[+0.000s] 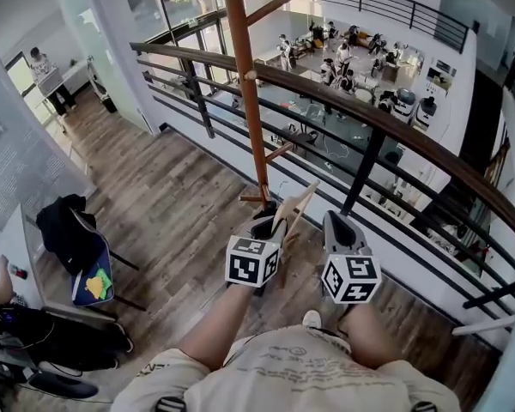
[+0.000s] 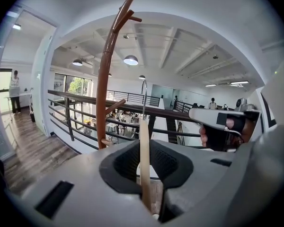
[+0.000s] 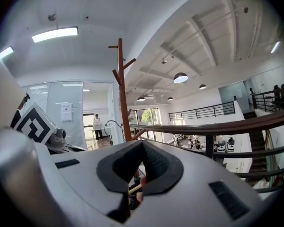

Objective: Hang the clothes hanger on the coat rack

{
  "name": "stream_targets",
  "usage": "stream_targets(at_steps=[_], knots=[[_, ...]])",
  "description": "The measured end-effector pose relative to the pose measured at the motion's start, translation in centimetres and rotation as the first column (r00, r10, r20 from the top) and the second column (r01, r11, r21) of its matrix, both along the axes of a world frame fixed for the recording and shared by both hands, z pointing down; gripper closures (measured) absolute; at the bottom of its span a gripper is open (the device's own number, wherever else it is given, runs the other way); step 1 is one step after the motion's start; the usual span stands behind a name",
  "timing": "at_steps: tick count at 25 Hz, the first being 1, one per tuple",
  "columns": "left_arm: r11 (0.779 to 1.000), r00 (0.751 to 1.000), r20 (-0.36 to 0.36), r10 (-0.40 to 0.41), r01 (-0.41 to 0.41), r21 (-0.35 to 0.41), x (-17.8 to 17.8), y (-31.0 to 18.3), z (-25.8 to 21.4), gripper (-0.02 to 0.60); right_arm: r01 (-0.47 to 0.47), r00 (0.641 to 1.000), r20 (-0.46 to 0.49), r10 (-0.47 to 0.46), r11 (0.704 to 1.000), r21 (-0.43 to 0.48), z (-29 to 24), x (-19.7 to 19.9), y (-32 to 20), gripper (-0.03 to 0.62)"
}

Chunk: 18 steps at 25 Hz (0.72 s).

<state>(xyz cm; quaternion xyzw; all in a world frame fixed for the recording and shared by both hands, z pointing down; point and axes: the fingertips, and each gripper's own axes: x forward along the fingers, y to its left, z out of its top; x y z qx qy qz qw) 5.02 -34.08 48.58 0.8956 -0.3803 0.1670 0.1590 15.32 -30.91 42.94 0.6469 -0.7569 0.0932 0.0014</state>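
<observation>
- My left gripper [image 1: 269,217] has its fingers clenched on the clothes hanger [image 1: 297,204], pinching the pale wooden bar edge-on. The hanger stands up out of the fingers, in the air near the coat rack [image 1: 247,84] and not touching it.
- My right gripper [image 1: 336,223] rides just beside the left with its fingers pressed together on nothing — it carries no load.
- I judge the hanger light and stiff. Its wood looks smooth enough to pivot or slip in a narrow pinch, so a hold near the middle, below the hook, should suit it best.
- The thin metal hook [image 2: 143,92] is the part that has to catch a peg [image 2: 114,107], so it needs to stay free of the fingers.
- The rack is a slim wooden pole standing just inside the railing [image 1: 369,116]. I'd expect it to wobble if knocked, so a gentle approach seems wise.
- In the head view I cannot make out the hook, and the frame cuts off the top of the pole.
- In the left gripper view the hanger shows edge-on, so I cannot tell its full shape or which way the hook opens.
- The rack's foot is mostly hidden behind my grippers, so I can't tell how steadily it stands.
</observation>
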Motion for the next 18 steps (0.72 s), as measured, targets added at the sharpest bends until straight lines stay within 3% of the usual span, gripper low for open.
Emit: stream_targets(at_steps=[18], knots=[[0.991,0.990,-0.053,-0.129,0.127,-0.034,3.1,-4.9,0.3,0.525,0.123,0.992,0.005,-0.123,0.992,-0.035,1.9,3.5,-5.3,0.595]])
